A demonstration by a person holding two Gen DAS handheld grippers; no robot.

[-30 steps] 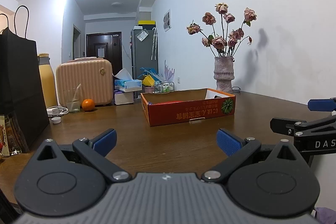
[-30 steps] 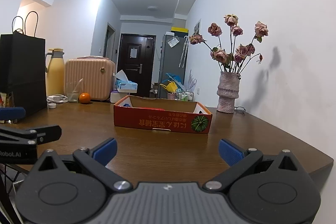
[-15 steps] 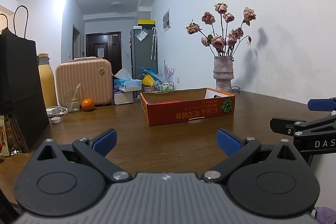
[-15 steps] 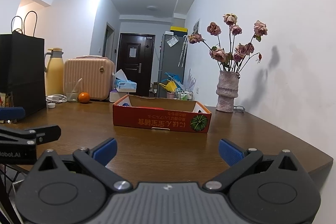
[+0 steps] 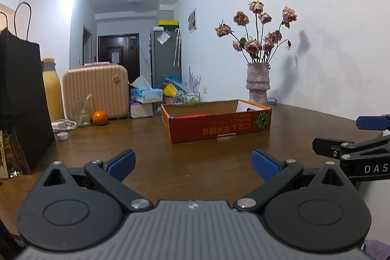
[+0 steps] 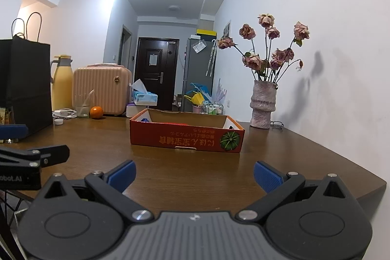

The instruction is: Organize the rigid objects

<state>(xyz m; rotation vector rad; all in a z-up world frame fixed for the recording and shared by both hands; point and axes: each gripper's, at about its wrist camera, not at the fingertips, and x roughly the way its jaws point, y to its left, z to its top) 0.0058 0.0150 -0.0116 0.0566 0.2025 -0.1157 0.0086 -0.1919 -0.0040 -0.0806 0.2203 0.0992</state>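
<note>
Almost nothing moved in last second: right gripper (image 6: pixel 193 174) drifted a touch, left gripper (image 5: pixel 192 163) unchanged. Both hover over near edge of worktop (image 5: pixel 195 162), jaws wide apart, holding nothing. Red cardboard box (image 6: pixel 186 137) sits mid-worktop, contents barely visible. Best next: approach level, clear box rim. Readable: "DAS", "obot.AI" on grippers; box print upside-down, illegible.

My right gripper (image 5: pixel 360 138) reads "DAS" on its side. My left gripper (image 6: pixel 26 157) reads "obot.AI". The red box (image 6: pixel 186 137) carries upside-down printed characters I cannot read.
</note>
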